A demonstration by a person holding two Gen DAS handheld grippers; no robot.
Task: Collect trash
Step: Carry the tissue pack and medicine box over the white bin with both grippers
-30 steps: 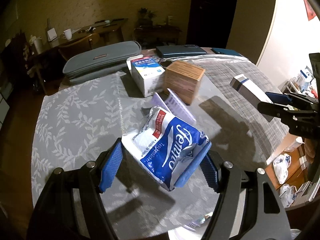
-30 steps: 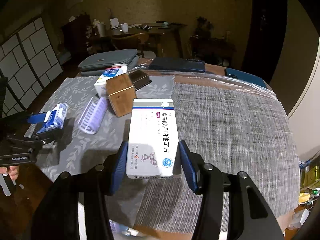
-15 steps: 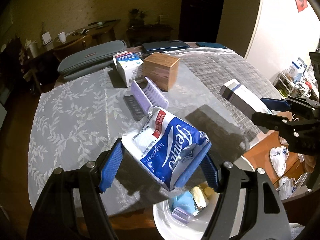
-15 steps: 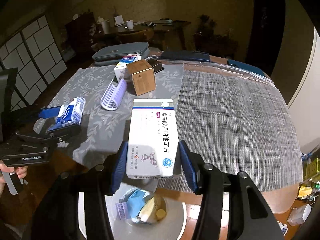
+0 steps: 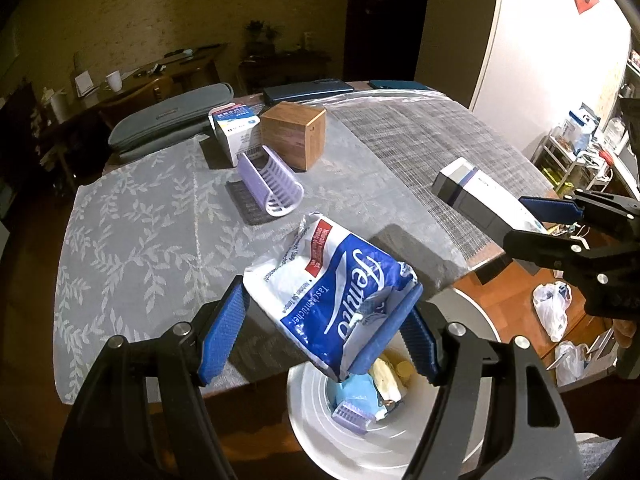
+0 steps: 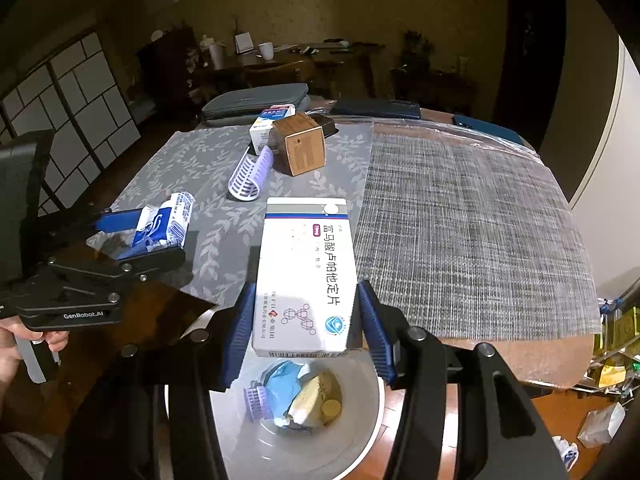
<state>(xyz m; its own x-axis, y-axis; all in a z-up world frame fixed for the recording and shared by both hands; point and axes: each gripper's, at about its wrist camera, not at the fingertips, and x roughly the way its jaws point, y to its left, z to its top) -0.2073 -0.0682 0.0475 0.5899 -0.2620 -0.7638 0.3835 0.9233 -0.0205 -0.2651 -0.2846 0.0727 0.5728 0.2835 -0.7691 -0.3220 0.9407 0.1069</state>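
The tissue pack [image 5: 332, 292] — a crumpled blue-and-white soft packet — is clamped between the blue pads of the left gripper [image 5: 326, 332]. The jaws are closed on the pack's lower end, and the pack hangs in the air above the near rim of the white trash bin [image 5: 320, 436]. The medicine box [image 6: 306, 276], white with a blue stripe and printed characters, is clamped between the pads of the right gripper [image 6: 306, 330]; its jaws press both long sides of the box, which is held directly over the bin opening.

Inside the bin lie a crumpled blue item [image 6: 286, 386], a small purple hair roller [image 6: 256, 400] and a pale yellowish scrap [image 6: 310, 396].

The bin stands on the floor just beside the near edge of the table [image 5: 140, 220]. Farther from the bin, on the leaf-patterned grey cloth, lies a larger purple hair roller [image 5: 270, 182] on its side. Beyond that roller stands a brown cardboard box [image 5: 292, 134], touching or just beside a white-and-blue carton [image 5: 234, 130]. A grey zipped case [image 5: 168, 120] lies at the far edge of the table — the point most distant from the bin. A woven grey placemat [image 6: 460, 216] covers the table to the right of the bin.
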